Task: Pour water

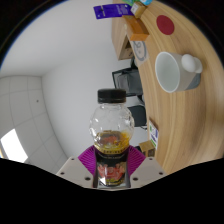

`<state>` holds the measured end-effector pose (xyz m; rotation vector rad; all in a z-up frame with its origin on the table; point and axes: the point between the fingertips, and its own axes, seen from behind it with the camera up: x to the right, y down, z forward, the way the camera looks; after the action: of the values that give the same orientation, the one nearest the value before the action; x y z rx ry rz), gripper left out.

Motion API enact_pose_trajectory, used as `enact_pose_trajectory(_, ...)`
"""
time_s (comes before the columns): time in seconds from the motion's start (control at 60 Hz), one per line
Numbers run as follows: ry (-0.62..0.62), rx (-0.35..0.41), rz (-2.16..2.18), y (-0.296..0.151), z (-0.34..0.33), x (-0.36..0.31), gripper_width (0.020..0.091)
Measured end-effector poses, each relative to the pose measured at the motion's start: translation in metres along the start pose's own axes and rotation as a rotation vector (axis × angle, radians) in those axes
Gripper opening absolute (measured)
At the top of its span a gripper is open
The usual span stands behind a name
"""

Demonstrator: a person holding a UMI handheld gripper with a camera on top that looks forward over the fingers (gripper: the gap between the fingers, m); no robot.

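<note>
- One bottle [111, 135], clear plastic with a black cap, sits between the gripper's [112, 172] two fingers; its long axis runs straight away from the fingers, cap end farthest from them.
- A small amount of yellowish liquid shows low in the bottle, near the label.
- Both purple pads [90, 160] press the bottle's lower body on either side (no gap seen), so the fingers are closed down to bottle width and have hold of it.
- The whole view is tilted: a wooden table [170, 120] runs up the right side beyond the bottle.
- One white mug [178, 69] stands on the table, well apart from the bottle.
- One purple box [110, 12] at the table's far end, contents unreadable.
- One white tiled floor [35, 105] left of the bottle.
</note>
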<state>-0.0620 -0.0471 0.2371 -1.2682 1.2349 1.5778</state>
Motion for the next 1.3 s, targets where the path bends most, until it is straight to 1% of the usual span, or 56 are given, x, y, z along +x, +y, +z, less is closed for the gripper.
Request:
enact_pose_trajectory(0.15, 0.015, 0.025, 0.221, -0.033, 0.012, 0.038, 0.0361)
enact_pose_trajectory(0.283, 0.043, 0.024, 0.293, -0.043, 0.017, 0.052, 0.0360)
enact_pose_trajectory(0.383, 0.048, 0.004, 0.265, -0.044, 0.018, 0.049, 0.0359)
enact_pose_trajectory(0.517, 0.103, -0.038, 0.087, -0.043, 0.019, 0.042, 0.0359)
enact_pose_trajectory(0.583, 0.130, -0.064, -0.106, -0.047, 0.018, 0.031, 0.0361)
enact_pose_trajectory(0.6, 0.126, -0.071, -0.146, -0.047, 0.012, 0.018, 0.0361)
enact_pose_trajectory(0.65, 0.148, -0.077, -0.343, -0.053, 0.015, 0.013, 0.0361)
enact_pose_trajectory(0.733, 0.135, -0.061, -0.647, -0.080, 0.004, -0.027, 0.0361)
enact_pose_trajectory(0.817, 0.154, -0.008, -0.967, -0.111, -0.002, -0.052, 0.0363)
enact_pose_trajectory(0.883, 0.172, 0.049, -1.179, -0.146, -0.014, -0.073, 0.0364)
enact_pose_trajectory(0.967, 0.230, 0.115, -1.399, -0.192, -0.023, -0.074, 0.0363)
enact_pose_trajectory(1.05, 0.303, 0.161, -1.566, -0.237, -0.035, -0.062, 0.0363)
enact_pose_trajectory(1.133, 0.404, 0.169, -1.668, -0.275, -0.042, -0.039, 0.0362)
enact_pose_trajectory(1.183, 0.440, 0.173, -1.703, -0.294, -0.048, -0.019, 0.0363)
enact_pose_trajectory(1.3, 0.522, 0.134, -1.694, -0.330, -0.053, 0.020, 0.0362)
